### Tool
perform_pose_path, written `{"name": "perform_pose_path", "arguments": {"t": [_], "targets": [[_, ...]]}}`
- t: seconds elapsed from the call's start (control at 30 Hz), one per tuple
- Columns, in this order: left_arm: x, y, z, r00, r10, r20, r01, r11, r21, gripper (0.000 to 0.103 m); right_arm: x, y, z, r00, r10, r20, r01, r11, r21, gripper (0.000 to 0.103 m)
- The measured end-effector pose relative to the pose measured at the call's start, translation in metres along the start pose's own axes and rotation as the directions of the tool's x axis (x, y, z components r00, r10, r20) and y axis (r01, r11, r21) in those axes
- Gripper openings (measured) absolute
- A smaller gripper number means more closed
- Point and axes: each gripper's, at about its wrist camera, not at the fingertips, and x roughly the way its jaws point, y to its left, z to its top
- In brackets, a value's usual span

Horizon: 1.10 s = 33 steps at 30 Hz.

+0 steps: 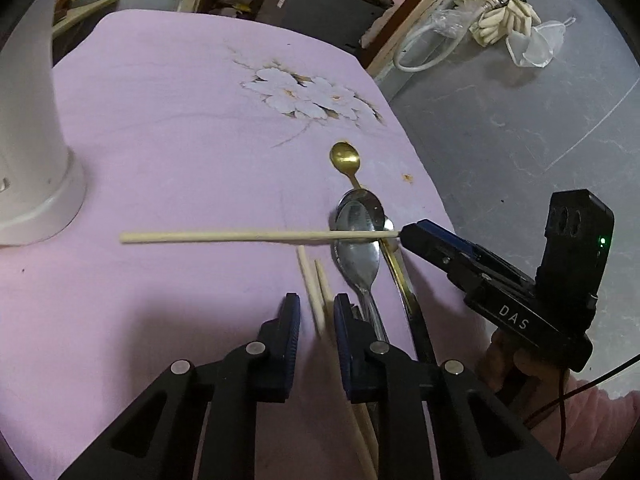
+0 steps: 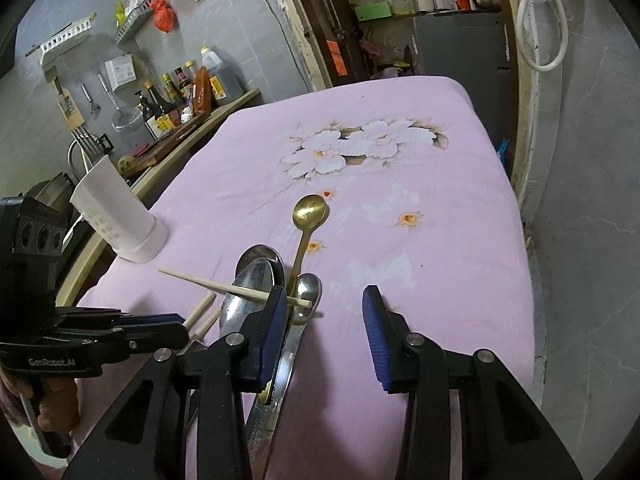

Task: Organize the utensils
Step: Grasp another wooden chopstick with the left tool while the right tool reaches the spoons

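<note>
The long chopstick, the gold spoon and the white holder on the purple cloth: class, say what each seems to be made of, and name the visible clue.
Long chopstick: probably bamboo or wood, pale, matt and unpainted.
Gold spoon: likely metal with a brass-coloured finish, because its bowl shines and reflects light.
White holder: seemingly plastic, since it is smooth, opaque and has small moulded openings low on its wall.

You are working over a table draped in a lilac cloth (image 2: pixel 420 320) printed with white flowers (image 2: pixel 344 148). Grey tiles cover the wall (image 2: pixel 60 32) and the floor (image 1: pixel 520 128). A wooden counter (image 2: pixel 192 136) holds sauce bottles (image 2: pixel 168 104) beside an open doorway (image 2: pixel 400 20).
</note>
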Motion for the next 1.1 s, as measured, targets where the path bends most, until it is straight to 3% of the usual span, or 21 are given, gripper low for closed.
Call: {"name": "perform_pose_path", "arguments": {"t": [0.1, 0.43, 0.77, 0.83, 0.9, 1.1], "targets": [[0.002, 0.003, 0.002, 1.0, -0.007, 0.003, 0.007, 1.0, -0.026, 0.008, 0.002, -0.002, 0.002, 1.0, 0.014, -0.011, -0.013, 1.0, 0.006, 0.035], [-0.004, 0.01, 0.003, 0.999, 0.047, 0.027, -0.045, 0.997, -0.069, 0.005, 0.018, -0.007, 0.02, 0.998, 0.044, -0.053, -0.044, 0.999, -0.004, 0.035], [-0.009, 0.013, 0.004, 0.995, 0.088, 0.041, -0.085, 0.993, -0.081, 0.005, 0.014, -0.007, 0.002, 0.994, 0.094, -0.06, -0.088, 0.991, 0.1, 0.035], [-0.009, 0.013, 0.005, 0.995, 0.088, 0.041, -0.085, 0.993, -0.087, 0.005, 0.02, -0.003, 0.004, 0.992, 0.107, -0.062, -0.101, 0.991, 0.088, 0.031], [-0.009, 0.014, 0.005, 0.996, 0.085, 0.04, -0.08, 0.992, -0.098, 0.005, 0.023, -0.002, 0.004, 0.99, 0.121, -0.067, -0.115, 0.989, 0.09, 0.019], [-0.008, 0.015, 0.003, 0.996, 0.078, 0.039, -0.073, 0.991, -0.109, 0.005, 0.025, 0.0, -0.001, 0.986, 0.158, -0.049, -0.151, 0.981, 0.123, 0.018]]}}
